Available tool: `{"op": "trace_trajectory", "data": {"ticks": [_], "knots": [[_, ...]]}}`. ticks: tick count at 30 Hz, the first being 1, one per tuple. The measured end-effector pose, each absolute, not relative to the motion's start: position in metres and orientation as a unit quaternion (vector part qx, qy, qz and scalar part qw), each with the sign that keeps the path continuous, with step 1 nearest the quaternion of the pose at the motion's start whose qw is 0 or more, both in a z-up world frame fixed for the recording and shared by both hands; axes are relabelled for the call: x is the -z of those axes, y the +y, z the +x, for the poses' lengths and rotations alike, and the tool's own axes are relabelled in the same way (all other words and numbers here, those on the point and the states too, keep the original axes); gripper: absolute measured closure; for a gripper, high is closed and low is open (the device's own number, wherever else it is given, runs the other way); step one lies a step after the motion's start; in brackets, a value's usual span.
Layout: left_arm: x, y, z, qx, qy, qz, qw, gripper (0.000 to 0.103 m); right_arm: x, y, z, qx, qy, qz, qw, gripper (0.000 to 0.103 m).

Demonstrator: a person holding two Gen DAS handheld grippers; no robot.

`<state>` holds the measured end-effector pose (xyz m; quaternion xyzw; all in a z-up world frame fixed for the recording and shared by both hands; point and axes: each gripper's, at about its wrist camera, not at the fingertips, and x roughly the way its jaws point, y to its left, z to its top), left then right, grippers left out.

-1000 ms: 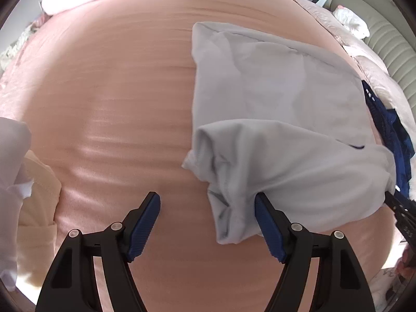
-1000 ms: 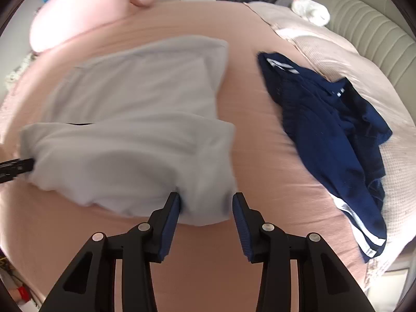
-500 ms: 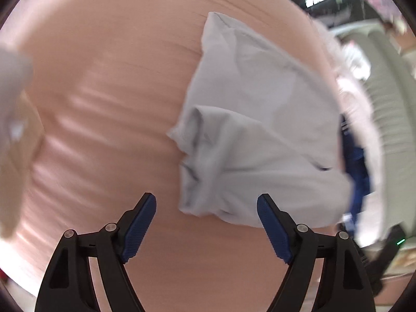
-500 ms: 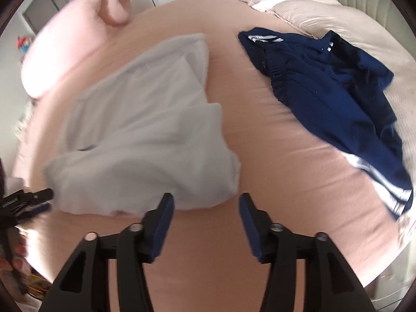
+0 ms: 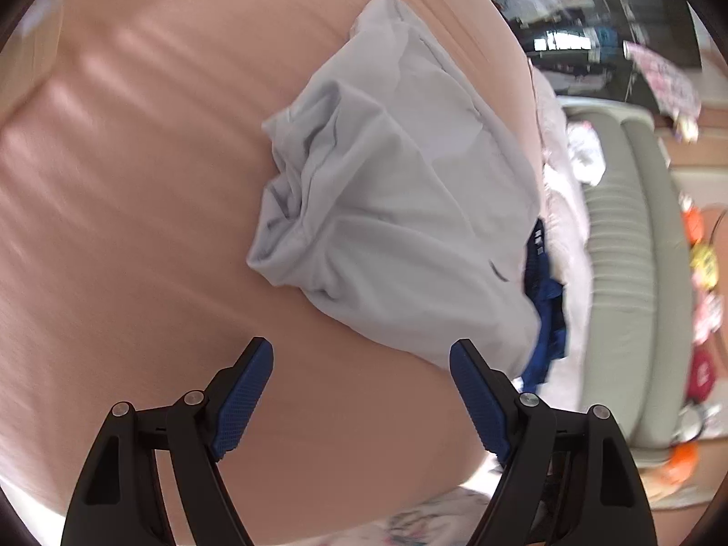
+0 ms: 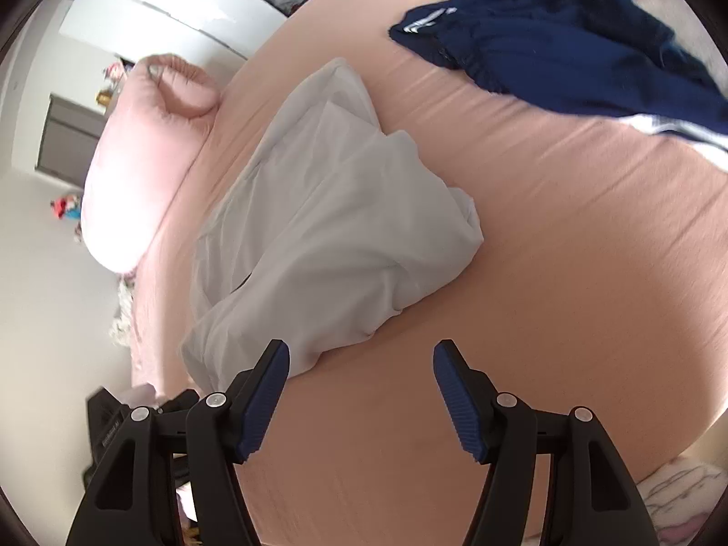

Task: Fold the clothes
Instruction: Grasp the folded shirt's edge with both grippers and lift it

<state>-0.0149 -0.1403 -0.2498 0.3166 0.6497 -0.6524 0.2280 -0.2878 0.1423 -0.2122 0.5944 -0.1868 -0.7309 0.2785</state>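
**Both grippers clear of the folded shirt**

The grey shirt (image 5: 400, 209) lies folded in a loose, rumpled bundle on the bed (image 5: 136, 227), which has a peach sheet. In the left wrist view it sits at 12 o'clock from the left gripper (image 5: 361, 393), whose blue fingers (image 5: 243, 398) stand wide apart with only sheet between them, nothing held. In the right wrist view the shirt (image 6: 327, 227) lies toward 11 o'clock; the right gripper (image 6: 361, 393) is opening, its fingers (image 6: 264, 402) well spread and empty, the left one just in front of the shirt's near edge. A navy garment (image 6: 568, 41) with white stripes lies apart at 1 o'clock. A pink pillow (image 6: 145, 159) rests at 10 o'clock, near the shirt's far end.
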Motion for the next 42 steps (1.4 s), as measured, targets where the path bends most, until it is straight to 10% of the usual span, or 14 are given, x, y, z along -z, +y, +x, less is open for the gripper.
{"op": "trace_trajectory", "data": {"ticks": [11,35,42], "knots": [[0.271,-0.138,-0.017,0.621,0.728,0.221,0.186,0.019,0.255,0.155,-0.306,0.661,-0.388,0.594,0.243,0.027],[0.302,-0.153,-0.043,0.558,0.799,0.122,0.187,0.018,0.287,0.129,-0.346,0.659,-0.434,0.564,0.243,0.025],[0.302,-0.155,-0.049,0.556,0.800,0.135,0.178,0.013,0.287,0.128,-0.340,0.690,-0.391,0.570,0.212,0.059]]}}
